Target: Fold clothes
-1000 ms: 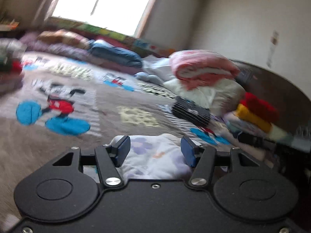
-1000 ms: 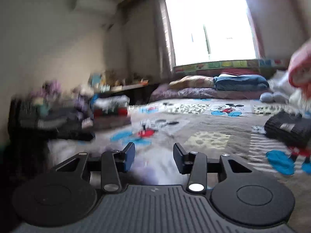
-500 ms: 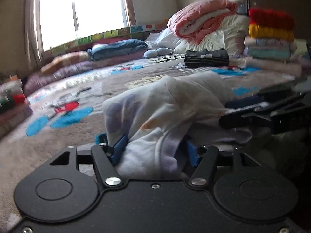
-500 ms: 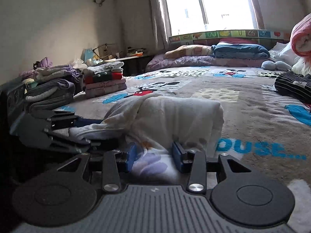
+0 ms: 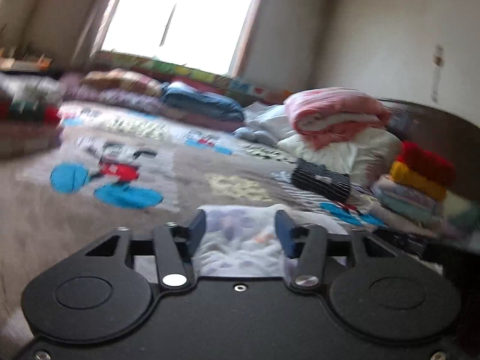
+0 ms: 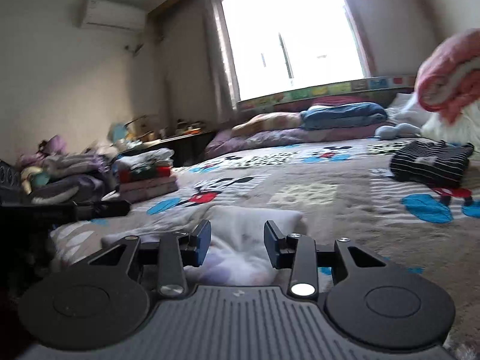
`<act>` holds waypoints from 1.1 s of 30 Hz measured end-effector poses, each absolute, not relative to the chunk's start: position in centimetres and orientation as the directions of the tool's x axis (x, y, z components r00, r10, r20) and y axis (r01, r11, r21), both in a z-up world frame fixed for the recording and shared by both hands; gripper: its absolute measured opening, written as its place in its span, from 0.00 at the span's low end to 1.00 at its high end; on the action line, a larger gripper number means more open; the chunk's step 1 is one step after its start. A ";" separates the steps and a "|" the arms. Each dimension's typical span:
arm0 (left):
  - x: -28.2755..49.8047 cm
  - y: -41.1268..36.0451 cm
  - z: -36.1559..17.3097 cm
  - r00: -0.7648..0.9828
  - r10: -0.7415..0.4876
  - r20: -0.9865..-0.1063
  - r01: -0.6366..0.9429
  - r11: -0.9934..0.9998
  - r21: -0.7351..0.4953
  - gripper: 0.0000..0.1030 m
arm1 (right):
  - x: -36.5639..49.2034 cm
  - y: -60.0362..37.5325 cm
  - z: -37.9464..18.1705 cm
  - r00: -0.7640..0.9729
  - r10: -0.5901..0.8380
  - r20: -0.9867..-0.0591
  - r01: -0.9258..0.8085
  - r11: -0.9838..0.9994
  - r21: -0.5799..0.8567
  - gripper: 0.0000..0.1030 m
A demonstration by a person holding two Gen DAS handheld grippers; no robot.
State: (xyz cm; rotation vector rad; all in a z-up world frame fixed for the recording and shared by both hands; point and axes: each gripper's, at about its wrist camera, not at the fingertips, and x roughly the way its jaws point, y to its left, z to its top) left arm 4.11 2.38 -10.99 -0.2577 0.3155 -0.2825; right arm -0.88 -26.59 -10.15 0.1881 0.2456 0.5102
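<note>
Both grippers, left closing and right half open, straddle the near garment; whether we grip is unclear. Next, we fold it.

Daylight is pouring in through the window, which is blowing out to plain white in both views and hiding whatever lies outside. The walls beside it are sitting in soft grey shade. The left wrist view is smearing with motion blur: the bedspread and the piles at its left edge are streaking sideways. The right wrist view is holding sharper, softening only at the left. Fisheye bending is curving the room, and dark corners are vignetting each frame. The gripper bodies are reading near black.
</note>
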 end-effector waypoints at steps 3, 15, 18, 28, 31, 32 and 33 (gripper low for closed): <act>5.2 1.8 -11.6 0.899 -0.315 -0.305 0.224 0.928 -0.298 0.32 | -0.2 -26.7 -10.5 0.852 0.488 -0.187 -0.440 0.863 0.249 0.35; 5.0 -2.8 -14.7 0.873 -0.253 -0.417 0.261 0.965 -0.039 0.31 | 2.1 -24.3 -14.2 0.789 0.468 -0.398 -0.420 0.884 0.207 0.33; 4.5 -0.9 -13.4 0.869 -0.299 -0.396 0.256 0.954 -0.158 0.32 | 1.7 -24.6 -13.6 0.789 0.463 -0.404 -0.401 0.886 0.233 0.33; 5.4 8.0 -13.7 0.875 -0.364 -0.319 0.036 0.706 -0.707 0.57 | 1.4 -30.0 -12.9 0.825 0.496 -0.271 -0.291 0.783 0.549 0.54; 6.0 9.0 -15.2 0.849 -0.412 -0.331 -0.024 0.596 -0.803 0.57 | 2.5 -31.4 -13.7 0.811 0.538 -0.229 -0.255 0.679 0.688 0.63; 6.2 9.0 -15.6 0.839 -0.428 -0.337 -0.037 0.573 -0.819 0.57 | 2.9 -31.4 -13.9 0.804 0.552 -0.220 -0.253 0.653 0.713 0.65; 6.4 8.9 -16.0 0.829 -0.441 -0.344 -0.047 0.557 -0.829 0.57 | 3.3 -31.5 -14.1 0.797 0.566 -0.211 -0.250 0.627 0.738 0.66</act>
